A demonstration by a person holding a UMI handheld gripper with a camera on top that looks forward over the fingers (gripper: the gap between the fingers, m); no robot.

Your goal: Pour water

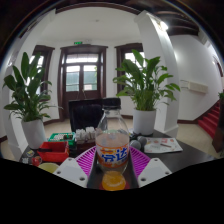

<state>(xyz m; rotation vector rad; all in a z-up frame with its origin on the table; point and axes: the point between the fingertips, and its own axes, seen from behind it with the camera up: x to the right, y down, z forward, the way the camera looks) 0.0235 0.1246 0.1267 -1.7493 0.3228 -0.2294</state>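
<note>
A clear plastic soda bottle (112, 140) with a blue and orange label stands between my fingers, upright and close to the camera. Its upper part looks clear, and orange shows at its lower end (113, 180). My gripper (112, 165) is shut on the bottle, the purple pads (86, 158) pressing its left and right sides at label height. Left of the fingers, the rim of a round yellowish container (48, 167) shows on the dark table (185, 158). The bottle hides whatever lies straight ahead.
Red and green items (50, 150) lie on the table to the left, and papers (160, 146) lie to the right. Two large potted plants (28, 100) (146, 90) stand beyond it, with a dark chair (88, 112) and a door (81, 75) behind. Red stairs (210, 118) rise at the far right.
</note>
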